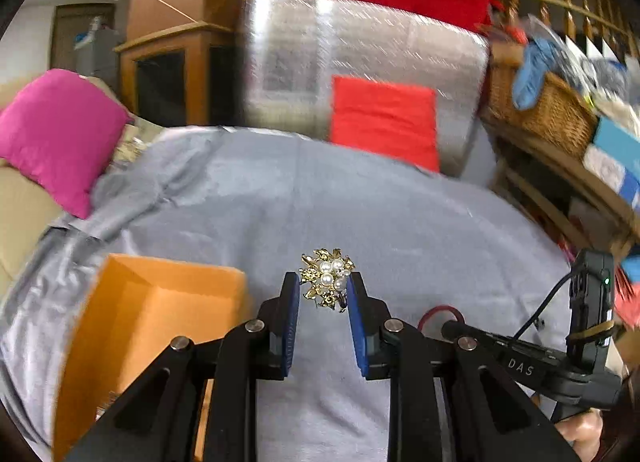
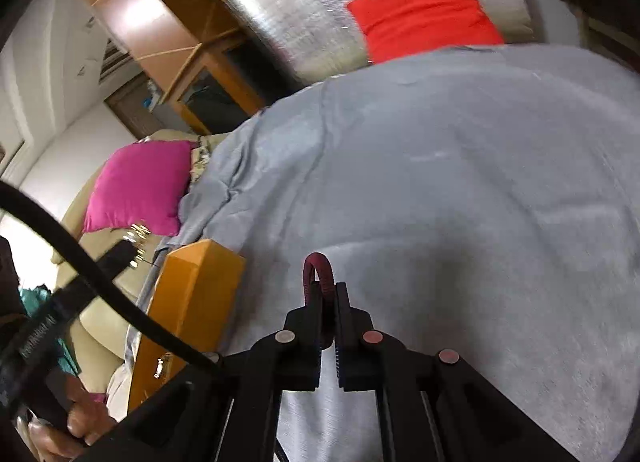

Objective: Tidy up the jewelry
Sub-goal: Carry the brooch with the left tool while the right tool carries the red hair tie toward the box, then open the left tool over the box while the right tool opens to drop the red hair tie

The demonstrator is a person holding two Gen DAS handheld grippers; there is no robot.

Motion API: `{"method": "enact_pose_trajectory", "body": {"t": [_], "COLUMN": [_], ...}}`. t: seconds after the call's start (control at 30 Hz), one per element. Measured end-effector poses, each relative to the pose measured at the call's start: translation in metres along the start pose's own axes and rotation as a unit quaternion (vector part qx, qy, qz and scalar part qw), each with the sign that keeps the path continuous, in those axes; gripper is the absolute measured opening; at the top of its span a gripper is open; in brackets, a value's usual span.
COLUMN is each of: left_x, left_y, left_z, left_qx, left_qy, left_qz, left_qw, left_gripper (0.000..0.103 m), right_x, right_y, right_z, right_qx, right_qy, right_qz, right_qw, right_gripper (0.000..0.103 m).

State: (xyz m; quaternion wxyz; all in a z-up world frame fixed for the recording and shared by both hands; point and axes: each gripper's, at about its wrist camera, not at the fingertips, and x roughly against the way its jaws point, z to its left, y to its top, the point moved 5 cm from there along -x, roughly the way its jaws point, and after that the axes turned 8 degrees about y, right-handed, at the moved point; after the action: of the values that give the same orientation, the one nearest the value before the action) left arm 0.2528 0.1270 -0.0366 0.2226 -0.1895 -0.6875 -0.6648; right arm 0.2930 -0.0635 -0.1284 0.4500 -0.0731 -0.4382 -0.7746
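A gold brooch with several white pearls [image 1: 326,280] is pinched between the blue pads of my left gripper [image 1: 323,283], lifted above the grey cloth [image 1: 280,202]. An open orange box [image 1: 152,322] sits just left of and below it. My right gripper [image 2: 328,290] is shut on a dark red cord loop [image 2: 318,272], which arches up past its tips. In the left wrist view the right gripper [image 1: 450,328] comes in from the right with the red loop [image 1: 440,310] at its tip. In the right wrist view the orange box [image 2: 192,302] lies to the left, and the left gripper [image 2: 122,254] carries the blurred gold brooch [image 2: 136,232].
The cloth-covered surface ends at a silver padded panel [image 1: 360,62] with a red cushion [image 1: 384,118]. A pink pillow [image 1: 56,134] lies on a beige sofa at the left. A wicker basket [image 1: 540,110] and cluttered shelves stand at the right. A hand [image 2: 76,426] grips the left tool.
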Motion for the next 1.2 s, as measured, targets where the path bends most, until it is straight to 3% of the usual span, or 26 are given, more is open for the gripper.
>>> {"method": "enact_pose_trajectory", "body": {"t": [0.13, 0.2, 0.37, 0.6, 0.93, 1.13, 1.2], "left_x": [0.003, -0.009, -0.053, -0.095, -0.123, -0.130, -0.131], "left_y": [0.015, 0.013, -0.012, -0.051, -0.070, -0.075, -0.076], "left_z": [0.051, 0.084, 0.142, 0.181, 0.189, 0.192, 0.191], "left_qx": [0.012, 0.021, 0.041, 0.080, 0.068, 0.064, 0.062], "left_qy": [0.053, 0.083, 0.118, 0.101, 0.119, 0.134, 0.135], "left_qz": [-0.006, 0.015, 0.097, 0.181, 0.232, 0.249, 0.254], "left_qw": [0.9985, 0.9962, 0.9874, 0.9751, 0.9629, 0.9570, 0.9558], "left_gripper": [0.025, 0.025, 0.025, 0.025, 0.025, 0.025, 0.026], "right_x": [-0.022, -0.034, -0.078, -0.149, -0.232, -0.238, -0.236], "right_y": [0.019, 0.026, 0.034, 0.019, -0.018, -0.023, -0.020], "right_z": [0.043, 0.068, 0.128, 0.185, 0.181, 0.175, 0.175], "right_qx": [0.033, 0.050, 0.088, 0.141, 0.171, 0.168, 0.162], "right_qy": [0.025, 0.039, 0.060, 0.034, -0.056, -0.078, -0.076], "right_qz": [0.011, 0.018, 0.056, 0.133, 0.253, 0.275, 0.275], "right_qw": [0.999, 0.998, 0.993, 0.980, 0.951, 0.943, 0.944], "right_gripper": [0.006, 0.006, 0.006, 0.006, 0.006, 0.007, 0.012]}}
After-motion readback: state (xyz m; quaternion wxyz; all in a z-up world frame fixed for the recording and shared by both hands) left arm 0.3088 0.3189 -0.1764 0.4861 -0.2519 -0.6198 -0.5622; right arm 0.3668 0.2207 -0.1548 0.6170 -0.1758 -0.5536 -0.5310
